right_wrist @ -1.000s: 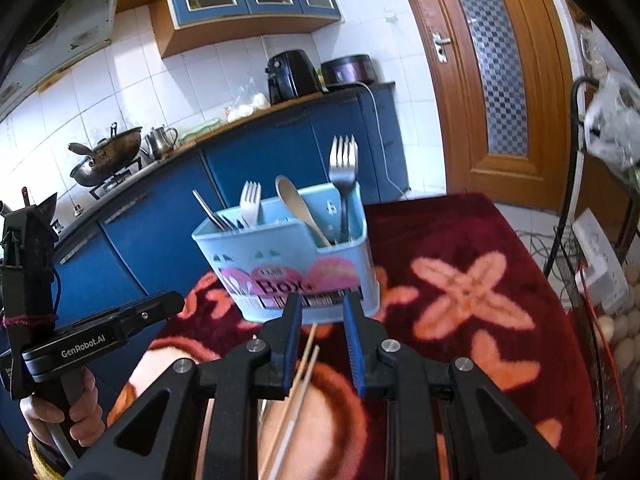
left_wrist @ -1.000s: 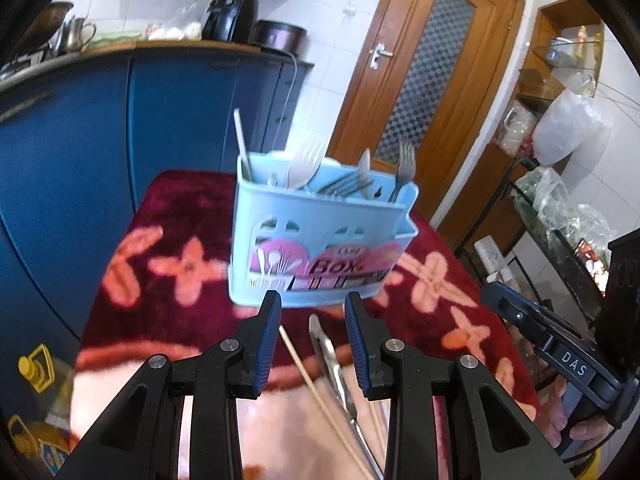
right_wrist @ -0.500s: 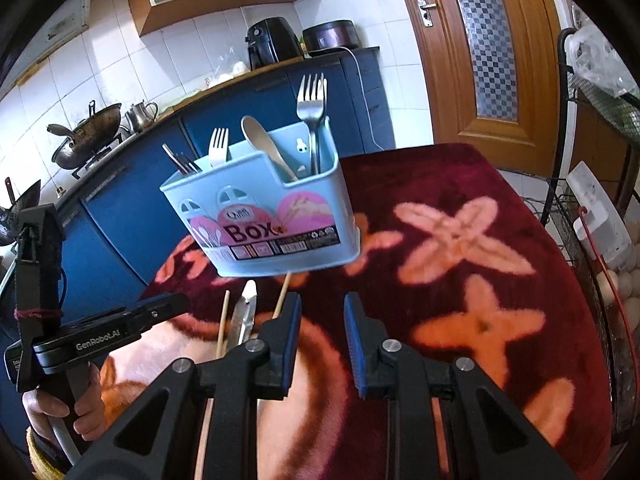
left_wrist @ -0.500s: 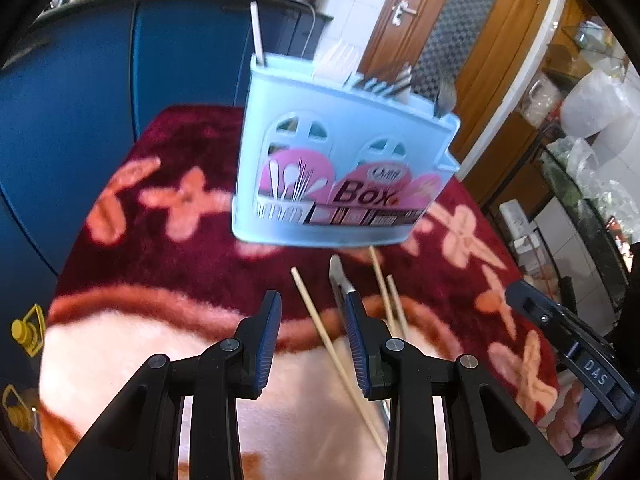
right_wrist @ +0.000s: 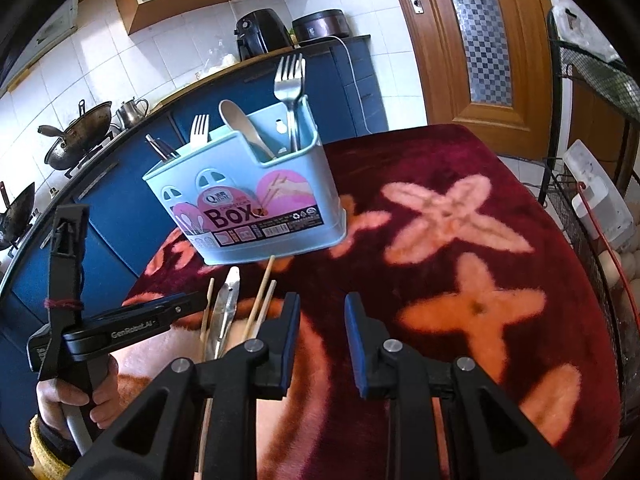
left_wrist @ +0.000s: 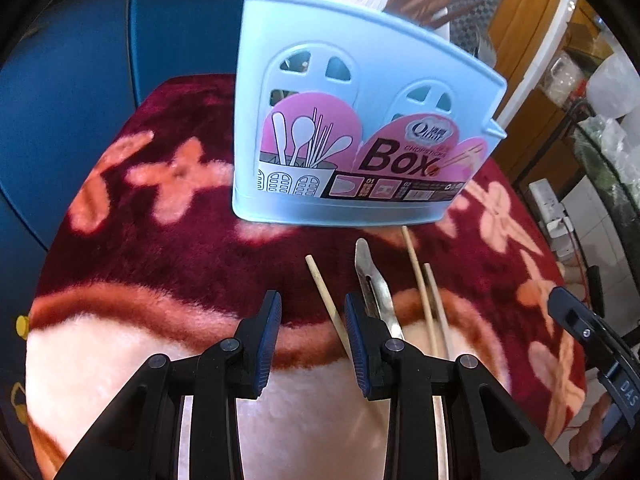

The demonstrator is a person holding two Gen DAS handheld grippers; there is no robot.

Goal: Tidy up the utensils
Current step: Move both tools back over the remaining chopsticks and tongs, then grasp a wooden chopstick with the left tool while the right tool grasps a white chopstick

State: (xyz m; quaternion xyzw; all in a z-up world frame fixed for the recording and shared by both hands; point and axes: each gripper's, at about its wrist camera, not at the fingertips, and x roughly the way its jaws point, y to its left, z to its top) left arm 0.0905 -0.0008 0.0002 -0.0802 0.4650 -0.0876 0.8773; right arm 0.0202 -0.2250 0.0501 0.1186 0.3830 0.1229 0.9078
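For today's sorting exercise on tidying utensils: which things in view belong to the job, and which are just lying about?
Job: blue utensil box; loose chopsticks; metal tongs; fork in box.
Lying about: wok; kettle; air fryer; door.

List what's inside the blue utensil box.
Sticking out of the blue box: a tall fork, a wooden spoon, a smaller fork and dark metal handles. The walls hide everything lower down, so the full contents stay unknown.

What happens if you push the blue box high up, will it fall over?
Probably it would tip. The blue box stands tall on a soft fuzzy blanket, and the fork and wooden spoon stick out above its rim, likely making it top-heavy. A low push should probably slide it.
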